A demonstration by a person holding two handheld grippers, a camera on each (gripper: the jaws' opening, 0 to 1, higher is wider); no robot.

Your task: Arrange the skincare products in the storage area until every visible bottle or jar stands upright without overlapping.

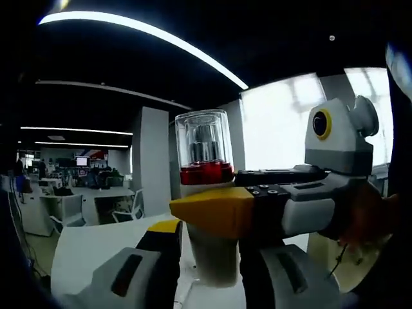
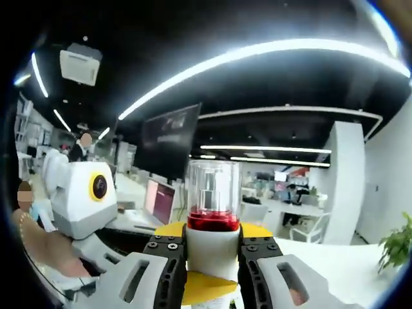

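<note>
Standing upright between both tools, a pump bottle (image 1: 207,212) is the landmark for everything else. Its body is a smooth, off-white cylinder; above it sits a glossy red collar, and over that a clear, hard plastic cap shaped like a rounded tumbler, with a silvery metal pump stem visible inside.

In the right gripper view the same pump bottle (image 2: 212,225) rises in the middle, and the right gripper (image 2: 212,273) clamps its pale body from both sides: the two black, screw-studded jaws press flat against the cylinder just below the red collar. Yellow wedge-shaped tips of the other tool show behind the bottle at either side of it.

In the left gripper view the left gripper (image 1: 209,257) has its dark jaws, one tipped with yellow, set on either side of the bottle's lower body and touching it, so it grips the bottle too. The right gripper (image 1: 257,206) reaches in from the right of the bottle, a matte yellow wedge and a black bolted plate against the body under the collar, with grey moulded housing behind.

Below the bottle lies a flat white table (image 1: 84,248). Beyond the bottle in the right gripper view a dark monitor (image 2: 168,140) hangs, and a leafy green plant (image 2: 396,248) stands far to the bottle's right.
</note>
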